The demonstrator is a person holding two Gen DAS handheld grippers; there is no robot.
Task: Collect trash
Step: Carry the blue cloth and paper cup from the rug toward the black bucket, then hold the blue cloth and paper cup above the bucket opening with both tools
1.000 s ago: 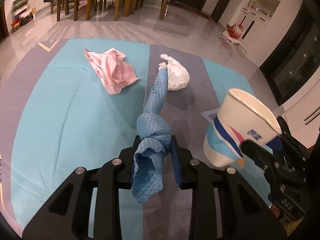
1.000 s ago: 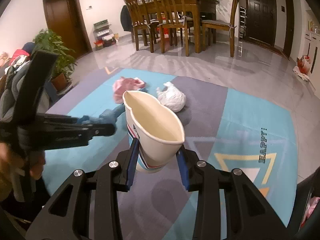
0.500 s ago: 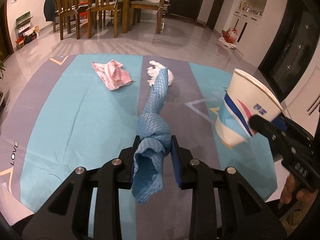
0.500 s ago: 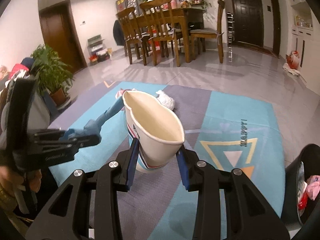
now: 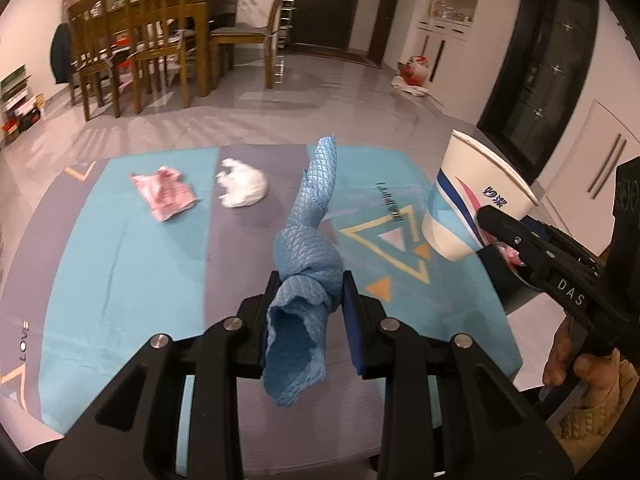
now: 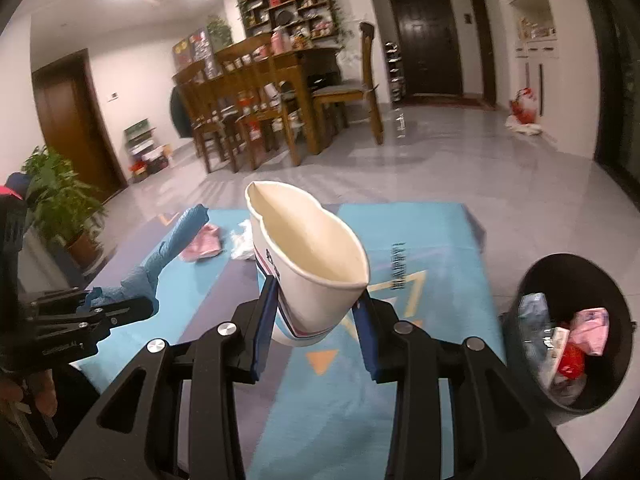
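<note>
My left gripper point(image 5: 307, 296) is shut on a twisted blue quilted cloth point(image 5: 310, 248) that sticks up and forward above the rug. My right gripper point(image 6: 316, 312) is shut on a squashed white paper cup point(image 6: 308, 264) with blue and red stripes; the same cup point(image 5: 472, 200) shows at the right of the left wrist view. On the rug lie a pink crumpled wrapper point(image 5: 166, 192) and a white crumpled tissue wad point(image 5: 242, 188). A black trash bin point(image 6: 572, 280) holding several pieces of trash stands low at the right of the right wrist view.
A teal and grey rug point(image 5: 120, 264) covers the tiled floor. A wooden dining table with chairs point(image 6: 272, 96) stands behind it, a potted plant point(image 6: 60, 200) at the left. A red and white bag point(image 5: 412, 76) lies by the far wall cabinets.
Both grippers have risen and swung to the right with the cloth and the cup held. The rug trash now lies farther off to the left, and the black bin has come into the right wrist view.
</note>
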